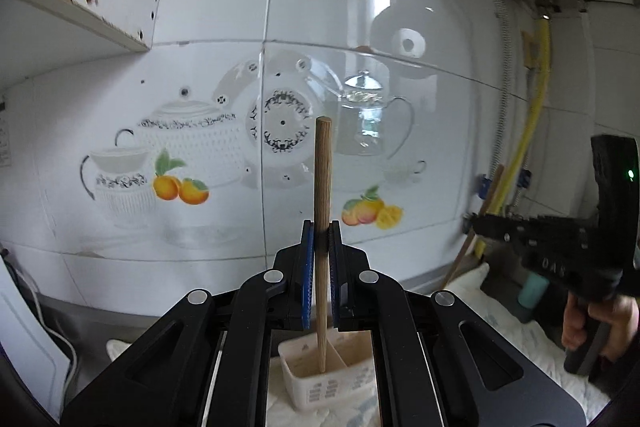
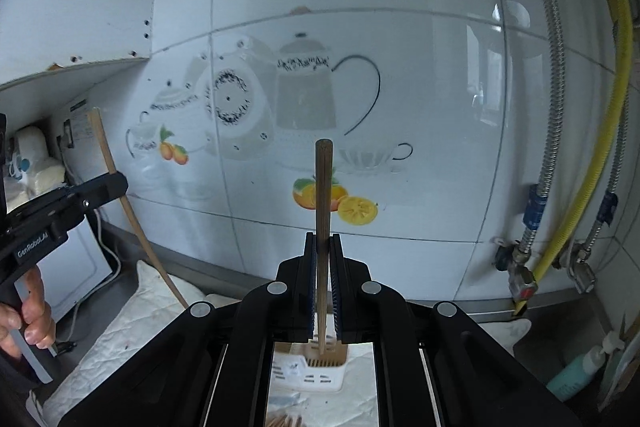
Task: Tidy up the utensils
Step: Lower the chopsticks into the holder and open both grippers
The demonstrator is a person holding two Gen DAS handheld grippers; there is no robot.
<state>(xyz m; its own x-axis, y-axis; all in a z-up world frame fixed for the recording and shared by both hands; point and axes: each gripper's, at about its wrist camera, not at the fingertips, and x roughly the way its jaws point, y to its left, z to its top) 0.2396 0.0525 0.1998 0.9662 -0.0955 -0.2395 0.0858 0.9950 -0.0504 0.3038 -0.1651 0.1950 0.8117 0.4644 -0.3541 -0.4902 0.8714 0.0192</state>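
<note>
My left gripper [image 1: 321, 227] is shut on a light wooden chopstick [image 1: 322, 167] that stands upright. Its lower tip lines up with a compartment of the white slotted utensil basket [image 1: 316, 393] below. My right gripper [image 2: 322, 239] is shut on a darker chopstick [image 2: 322, 179], also upright, above the same basket [image 2: 320, 379]. Each gripper shows in the other's view. The right gripper [image 1: 472, 223] is at the right edge with its stick [image 1: 460, 259]. The left gripper [image 2: 120, 183] is at the left with its stick [image 2: 105, 147].
A tiled wall with teapot and fruit decals stands close ahead. A yellow hose [image 2: 600, 147], metal hoses and valves [image 2: 520, 279] fill the right corner, with a teal bottle [image 2: 572, 375] below. A white cloth [image 2: 132, 315] covers the counter. A shelf [image 1: 80, 15] juts out upper left.
</note>
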